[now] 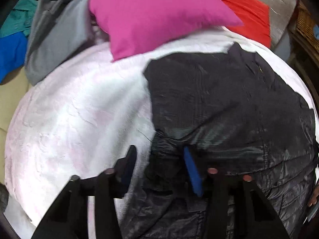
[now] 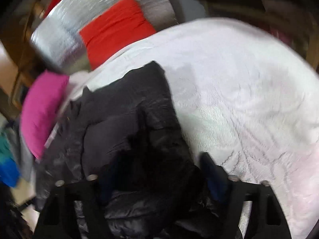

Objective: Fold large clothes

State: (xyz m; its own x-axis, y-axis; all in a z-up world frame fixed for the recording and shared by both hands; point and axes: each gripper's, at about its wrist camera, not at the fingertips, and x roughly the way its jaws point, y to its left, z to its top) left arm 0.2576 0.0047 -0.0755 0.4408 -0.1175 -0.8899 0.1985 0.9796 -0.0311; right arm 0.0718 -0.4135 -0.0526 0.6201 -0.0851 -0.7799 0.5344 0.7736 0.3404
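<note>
A black puffy jacket (image 1: 219, 103) lies spread on a white blanket (image 1: 79, 109). My left gripper (image 1: 159, 163) hangs over the jacket's left edge, open. Its left finger is above the blanket and its blue-padded right finger (image 1: 192, 171) is above the jacket. In the right wrist view the jacket (image 2: 123, 123) is bunched, with a dark mound of it between the fingers of my right gripper (image 2: 159, 175). The blue pad of the right finger (image 2: 213, 177) still shows bare, so the jaws stand open around the fabric. That view is blurred.
A pink pillow (image 1: 155, 14) and a red cushion (image 1: 247, 14) lie at the blanket's far end against a silver pad (image 2: 65, 29). Grey (image 1: 57, 37), teal and blue clothes (image 1: 12, 53) are heaped at the far left. A hand (image 1: 313, 197) shows at the right edge.
</note>
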